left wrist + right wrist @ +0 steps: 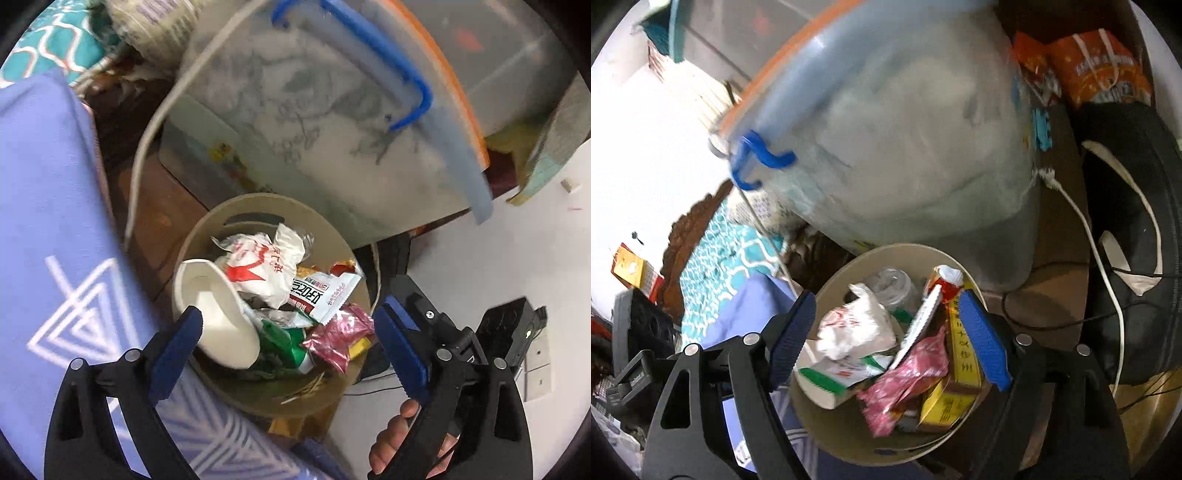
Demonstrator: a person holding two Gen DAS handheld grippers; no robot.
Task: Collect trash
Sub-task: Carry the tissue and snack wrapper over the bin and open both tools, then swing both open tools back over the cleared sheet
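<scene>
Both claws hang spread and empty over the trash bin (236, 218): left claw (288, 350) above the white cup (218, 321), right claw (890, 339) above the pink wrapper (905, 373). Piled near the rim, wrappers could spill if nudged. Whatever lies beneath the heap is hidden; the storage box (332, 129) behind is blurred.

- One bin (221, 221) ahead of the claws, between their tips.
- One paper cup (218, 317) in it, by the left claw's left finger.
- One pink wrapper (340, 332).
- One white crumpled bag (266, 266).
- One clear storage box (314, 122) beyond the bin.
</scene>
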